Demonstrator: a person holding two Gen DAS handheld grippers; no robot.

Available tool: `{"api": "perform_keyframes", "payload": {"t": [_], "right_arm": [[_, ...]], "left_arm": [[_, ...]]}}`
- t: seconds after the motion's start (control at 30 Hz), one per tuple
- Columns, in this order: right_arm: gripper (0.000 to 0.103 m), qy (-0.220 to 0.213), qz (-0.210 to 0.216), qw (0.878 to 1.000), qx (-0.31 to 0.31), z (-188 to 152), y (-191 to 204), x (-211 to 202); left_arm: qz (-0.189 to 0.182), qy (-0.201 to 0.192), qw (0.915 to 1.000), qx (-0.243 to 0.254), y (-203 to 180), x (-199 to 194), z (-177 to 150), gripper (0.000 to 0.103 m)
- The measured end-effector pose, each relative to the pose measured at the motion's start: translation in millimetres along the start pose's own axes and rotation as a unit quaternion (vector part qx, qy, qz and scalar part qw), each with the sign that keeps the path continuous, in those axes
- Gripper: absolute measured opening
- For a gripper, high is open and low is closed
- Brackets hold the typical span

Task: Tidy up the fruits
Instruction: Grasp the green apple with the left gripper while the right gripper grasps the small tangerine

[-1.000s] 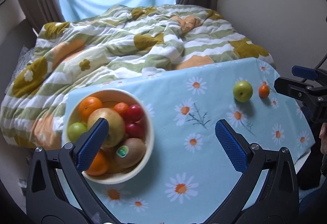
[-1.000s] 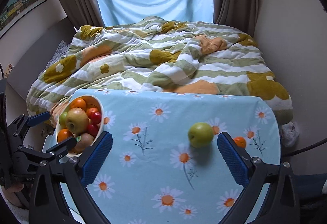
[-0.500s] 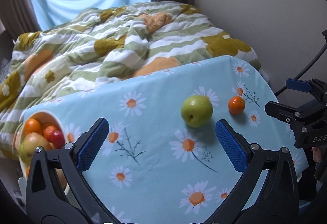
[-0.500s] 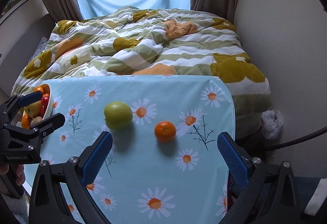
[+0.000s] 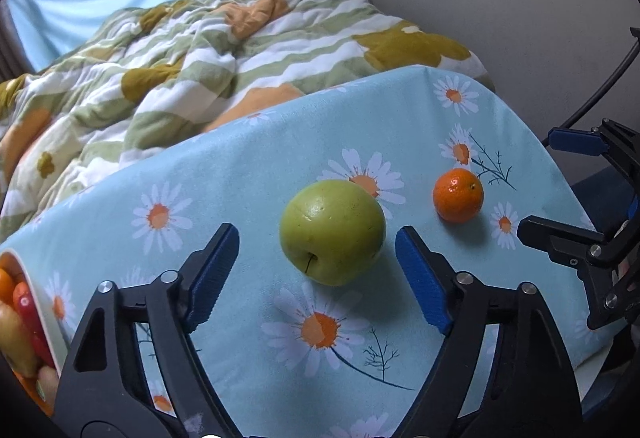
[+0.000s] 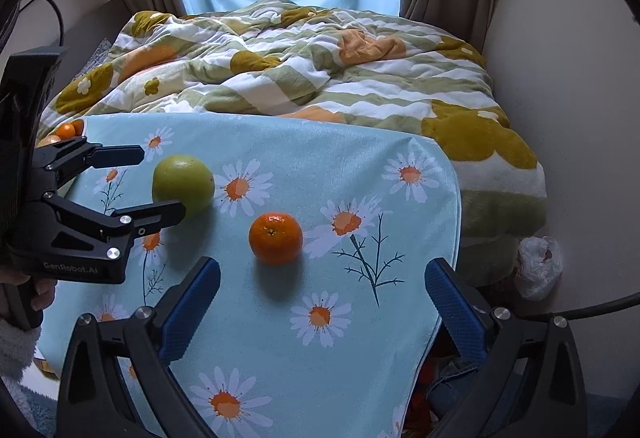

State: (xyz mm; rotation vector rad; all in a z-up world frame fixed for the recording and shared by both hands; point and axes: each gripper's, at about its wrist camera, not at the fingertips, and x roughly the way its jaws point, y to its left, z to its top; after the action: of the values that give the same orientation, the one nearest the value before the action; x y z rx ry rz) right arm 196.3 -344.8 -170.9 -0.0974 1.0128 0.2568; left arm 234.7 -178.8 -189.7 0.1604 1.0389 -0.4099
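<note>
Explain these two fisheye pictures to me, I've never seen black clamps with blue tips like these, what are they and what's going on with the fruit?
They are two hand-held grippers, clamp tools a person squeezes, one in each hand. Each carries a camera looking out along its own fingers, so each picture is one tool's view.

The left hand-held gripper has a green apple just ahead, between its blue pads. Its jaws have just been closing, but the pads do not touch the apple yet. The right hand-held gripper is open, with a small orange just beyond its tips.

Both fruits lie on a daisy-print tablecloth. A bowl of fruit sits at its left edge. Nothing is held yet.
</note>
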Motion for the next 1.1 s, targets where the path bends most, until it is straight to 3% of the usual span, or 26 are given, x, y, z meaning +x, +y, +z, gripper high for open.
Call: {"api": "perform_keyframes", "payload": {"t": [0.1, 0.13, 0.17, 0.37, 0.57, 0.67, 1.1], "right_arm": [[0.101, 0.003, 0.009, 1.000, -0.002, -2, -2, 6], [0.101, 0.004, 0.010, 1.000, -0.004, -2, -2, 7], [0.101, 0.005, 0.012, 1.000, -0.006, -2, -1, 8], [0.086, 0.017, 0.026, 0.999, -0.018, -2, 3, 19], [0.085, 0.028, 0.033, 0.999, -0.028, 0, 9, 31], [0.073, 0.037, 0.038, 0.998, -0.034, 1, 13, 38], [0.056, 0.038, 0.046, 0.996, -0.059, 9, 25, 54]], "left_arm": [[-0.012, 0.006, 0.9999, 0.001, -1, 9, 1, 0.081], [-0.015, 0.007, 0.9998, 0.003, -1, 10, 1, 0.076], [-0.016, 0.010, 0.9998, 0.005, -2, 12, 1, 0.062], [-0.010, 0.017, 0.9996, 0.021, -6, 13, 1, 0.062], [-0.002, 0.021, 0.9997, 0.016, -1, 8, -5, 0.062], [0.001, 0.021, 0.9997, 0.009, 3, 6, -8, 0.062], [0.019, 0.023, 0.9995, 0.006, 5, 2, -14, 0.062]]}}
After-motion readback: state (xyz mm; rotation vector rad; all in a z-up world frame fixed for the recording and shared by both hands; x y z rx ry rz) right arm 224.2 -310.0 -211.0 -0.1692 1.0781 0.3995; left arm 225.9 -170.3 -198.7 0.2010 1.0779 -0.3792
